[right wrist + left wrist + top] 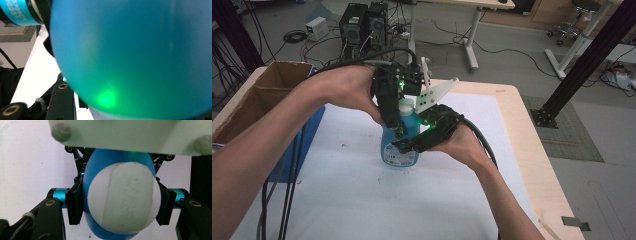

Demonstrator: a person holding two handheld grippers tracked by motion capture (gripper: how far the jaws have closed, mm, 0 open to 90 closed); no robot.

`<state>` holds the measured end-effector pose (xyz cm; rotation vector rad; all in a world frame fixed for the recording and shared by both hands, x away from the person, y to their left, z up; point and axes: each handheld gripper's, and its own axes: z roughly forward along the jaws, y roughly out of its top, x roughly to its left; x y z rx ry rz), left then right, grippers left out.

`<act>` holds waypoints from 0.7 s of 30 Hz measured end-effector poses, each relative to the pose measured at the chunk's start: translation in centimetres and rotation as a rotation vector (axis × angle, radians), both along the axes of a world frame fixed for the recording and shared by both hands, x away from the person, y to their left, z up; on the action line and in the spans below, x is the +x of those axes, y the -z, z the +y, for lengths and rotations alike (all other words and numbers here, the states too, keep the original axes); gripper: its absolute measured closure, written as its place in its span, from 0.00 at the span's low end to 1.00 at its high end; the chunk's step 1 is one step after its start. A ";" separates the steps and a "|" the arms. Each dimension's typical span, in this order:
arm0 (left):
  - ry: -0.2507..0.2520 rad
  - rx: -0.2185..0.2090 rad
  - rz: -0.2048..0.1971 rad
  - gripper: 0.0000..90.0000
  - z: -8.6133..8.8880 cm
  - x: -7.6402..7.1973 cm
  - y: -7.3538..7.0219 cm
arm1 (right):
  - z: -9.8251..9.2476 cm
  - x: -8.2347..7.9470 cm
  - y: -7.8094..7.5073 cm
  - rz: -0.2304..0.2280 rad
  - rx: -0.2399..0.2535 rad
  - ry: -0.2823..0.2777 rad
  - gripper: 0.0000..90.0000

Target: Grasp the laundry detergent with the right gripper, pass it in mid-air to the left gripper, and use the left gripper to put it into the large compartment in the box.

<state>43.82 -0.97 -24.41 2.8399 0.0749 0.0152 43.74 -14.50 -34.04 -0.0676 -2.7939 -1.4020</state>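
Forearms reaching in, both grippers pinching one blue bottle (399, 145) on the white table (352, 200).
Clamping the white cap (123, 197) with the left gripper (398, 112), bracing the body with the right gripper (414, 142); cap seemingly on, unscrewing yet to come.

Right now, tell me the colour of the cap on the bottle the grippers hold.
White. The cap tops the blue bottle, clearest in the left gripper view.

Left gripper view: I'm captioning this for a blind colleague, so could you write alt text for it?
Seen from above, a blue bottle with a white cap is clamped between the left gripper's two black jaws, over a white table surface.
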 end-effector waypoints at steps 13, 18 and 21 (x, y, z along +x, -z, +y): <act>-0.029 -0.036 -0.009 0.42 0.6 -0.1 -0.5 | -0.3 -0.2 0.0 -0.009 0.019 0.046 0.36; -0.040 -0.023 -0.011 0.42 1.5 0.0 -0.9 | -0.9 -0.3 -0.4 -0.037 -0.017 0.077 0.29; -0.061 -0.007 -0.007 0.42 2.3 0.0 -1.3 | -1.8 -0.4 -0.9 -0.038 -0.035 0.098 0.26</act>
